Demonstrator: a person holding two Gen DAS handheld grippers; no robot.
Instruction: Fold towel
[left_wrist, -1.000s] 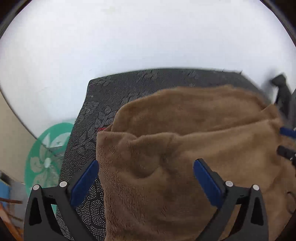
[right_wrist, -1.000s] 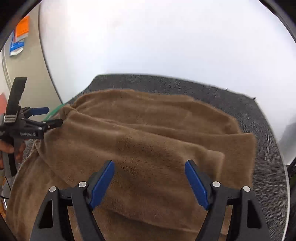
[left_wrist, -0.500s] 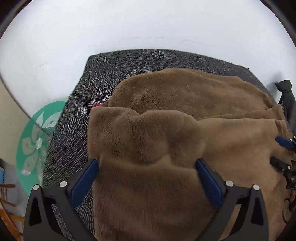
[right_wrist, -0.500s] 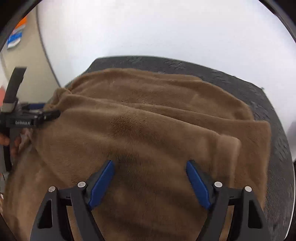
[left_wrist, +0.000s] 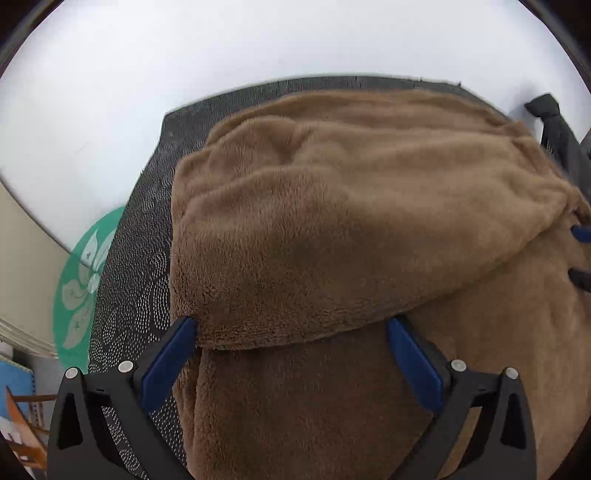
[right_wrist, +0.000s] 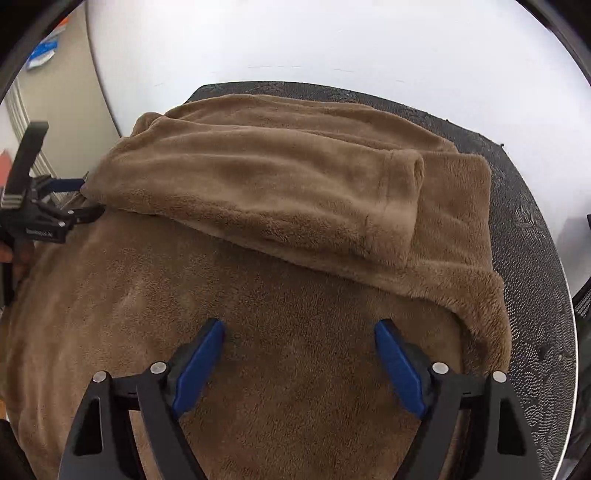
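Observation:
A brown plush towel (left_wrist: 332, 229) lies on a dark patterned mat (left_wrist: 147, 258), with its far part folded back over the near part. The fold's near edge runs right between the blue pads of my left gripper (left_wrist: 291, 343), which is open and low over the cloth. In the right wrist view the towel (right_wrist: 258, 192) shows the folded layer slanting across the upper half. My right gripper (right_wrist: 299, 354) is open above the single lower layer. The left gripper (right_wrist: 74, 199) appears at the towel's left corner, and the right gripper (left_wrist: 580, 254) at the right edge.
The mat (right_wrist: 532, 236) sits on a round white table (left_wrist: 184, 74). A green flower-patterned disc (left_wrist: 81, 280) lies below the table's left edge. A hand (right_wrist: 7, 254) holds the left gripper. A dark strap (left_wrist: 554, 125) shows at the far right.
Both grippers have drawn back toward the near side, staying open. The folded top layer's near edge has come into view; it reaches the left gripper's fingertips and lies well ahead of the right one's.

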